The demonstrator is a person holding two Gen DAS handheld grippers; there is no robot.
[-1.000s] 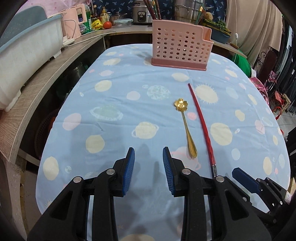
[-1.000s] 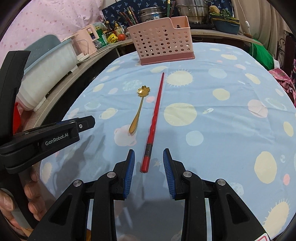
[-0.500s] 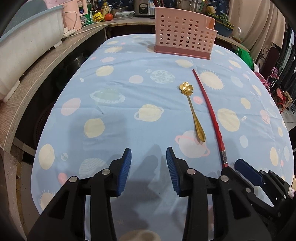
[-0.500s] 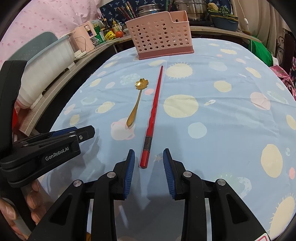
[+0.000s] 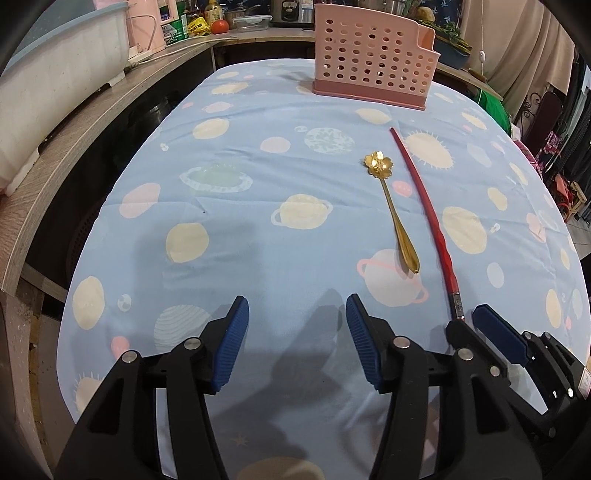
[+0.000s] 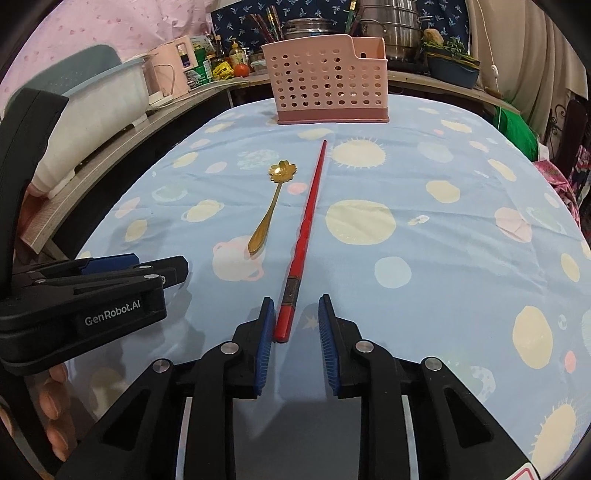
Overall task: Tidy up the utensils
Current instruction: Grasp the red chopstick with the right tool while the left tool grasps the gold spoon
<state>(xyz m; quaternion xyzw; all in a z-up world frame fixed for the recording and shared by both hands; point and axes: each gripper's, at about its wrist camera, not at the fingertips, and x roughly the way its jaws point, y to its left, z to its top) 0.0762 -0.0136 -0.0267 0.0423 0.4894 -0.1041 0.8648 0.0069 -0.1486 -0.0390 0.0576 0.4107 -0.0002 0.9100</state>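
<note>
On the tabletop [image 6: 443,258] your right gripper [image 6: 295,325] fingers gape around the red chopstick [image 6: 308,221] end — left gripper [image 5: 297,343] fingers open too, holding nothing.

Blue tablecloth [image 5: 258,229] printed with pale planets and suns, spread over a rounded table that fills most of both views. Along the left, a wood-grain counter [image 5: 74,140] curving round to the back, carrying a white tub [image 5: 55,81], a pink kettle [image 6: 168,74], bottles and a tomato [image 5: 220,26] — dark open space beneath it. At the back, steel pots [image 6: 388,26] against a navy patterned cloth [image 6: 240,22], a pink dotted fabric [image 6: 92,33] upper left, beige curtains [image 5: 517,37] and a green bundle [image 6: 517,129] on the right — soft indoor light, faint shadows.
</note>
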